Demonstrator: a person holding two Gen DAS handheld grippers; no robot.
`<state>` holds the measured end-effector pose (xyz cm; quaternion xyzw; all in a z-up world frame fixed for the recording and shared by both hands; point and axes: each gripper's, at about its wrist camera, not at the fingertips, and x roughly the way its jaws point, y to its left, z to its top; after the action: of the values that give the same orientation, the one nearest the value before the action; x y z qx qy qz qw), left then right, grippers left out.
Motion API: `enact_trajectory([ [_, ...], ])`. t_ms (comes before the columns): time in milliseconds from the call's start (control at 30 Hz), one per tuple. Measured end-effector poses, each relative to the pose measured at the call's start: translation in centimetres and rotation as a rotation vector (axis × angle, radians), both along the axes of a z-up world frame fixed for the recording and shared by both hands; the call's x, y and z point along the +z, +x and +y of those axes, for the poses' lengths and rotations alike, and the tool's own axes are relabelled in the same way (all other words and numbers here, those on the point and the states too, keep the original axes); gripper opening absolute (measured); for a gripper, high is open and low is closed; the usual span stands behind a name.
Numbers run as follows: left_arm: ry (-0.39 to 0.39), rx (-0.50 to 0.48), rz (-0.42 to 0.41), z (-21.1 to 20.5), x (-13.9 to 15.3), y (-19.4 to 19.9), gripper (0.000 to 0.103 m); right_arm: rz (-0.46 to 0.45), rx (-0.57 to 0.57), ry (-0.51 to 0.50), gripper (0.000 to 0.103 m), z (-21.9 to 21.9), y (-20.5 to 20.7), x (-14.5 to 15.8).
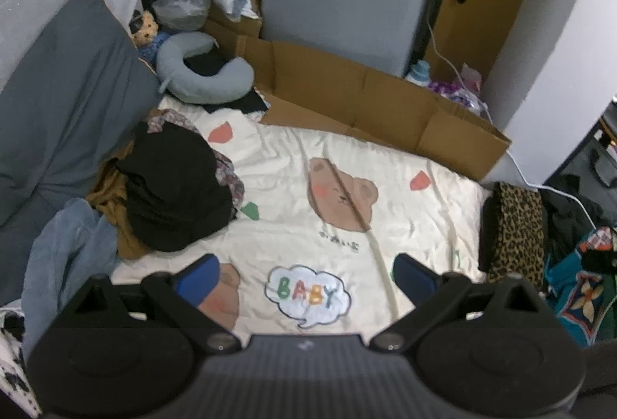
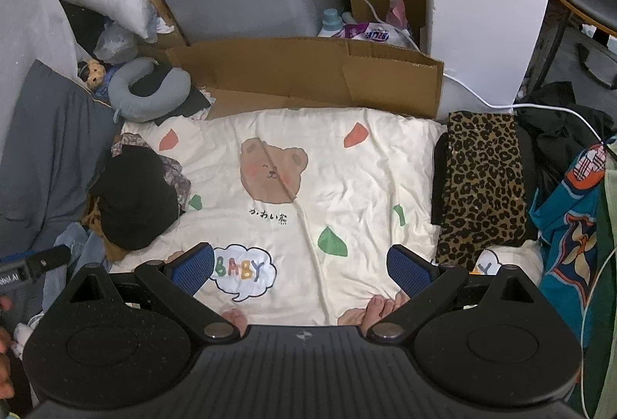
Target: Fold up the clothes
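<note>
A heap of unfolded clothes lies at the left of the cream bear-print blanket [image 1: 405, 226] [image 2: 347, 187]: a black garment [image 1: 173, 195] [image 2: 135, 195] on top, brown cloth [image 1: 115, 211] and jeans [image 1: 65, 253] [image 2: 77, 245] beside it. A folded leopard-print garment [image 1: 518, 230] [image 2: 484, 184] rests on a dark folded stack at the right edge. My left gripper [image 1: 306, 278] hovers open above the "BABY" print, nothing between its blue pads. My right gripper [image 2: 300, 266] is open too, empty, over the blanket's near part. The left gripper's body [image 2: 34, 266] shows at the left of the right wrist view.
A grey pillow [image 1: 65, 103] [image 2: 42, 157] and a grey neck cushion [image 1: 204, 72] [image 2: 150, 91] lie at the back left. Flattened cardboard [image 1: 366, 103] [image 2: 308, 72] lines the far edge. A person's bare toes [image 2: 380, 309] rest on the blanket's near edge. Teal patterned cloth [image 2: 570, 226] hangs right.
</note>
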<state>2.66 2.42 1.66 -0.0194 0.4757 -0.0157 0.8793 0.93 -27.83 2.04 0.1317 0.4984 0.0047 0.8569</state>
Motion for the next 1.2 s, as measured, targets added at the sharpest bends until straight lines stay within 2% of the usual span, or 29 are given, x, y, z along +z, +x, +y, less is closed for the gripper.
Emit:
enact_trajectory([
  [133, 0.004, 0.053, -0.049, 1.6, 0.9, 0.5, 0.098, -0.011, 0.001, -0.002, 0.099, 0.3, 0.7, 0.4],
  [533, 0.002, 0.078, -0.068, 5.5, 1.0, 2.1, 0.098, -0.043, 0.031, 0.034, 0.099, 1.7, 2.7, 0.4],
  [1000, -0.014, 0.142, -0.077, 9.8, -0.9, 4.2, 0.095, -0.077, 0.068, 0.036, 0.099, 2.6, 6.6, -0.4],
  [1200, -0.011, 0.190, -0.087, 11.8, -2.2, 4.9, 0.094, -0.134, 0.120, 0.039, 0.099, 3.5, 8.2, -0.4],
])
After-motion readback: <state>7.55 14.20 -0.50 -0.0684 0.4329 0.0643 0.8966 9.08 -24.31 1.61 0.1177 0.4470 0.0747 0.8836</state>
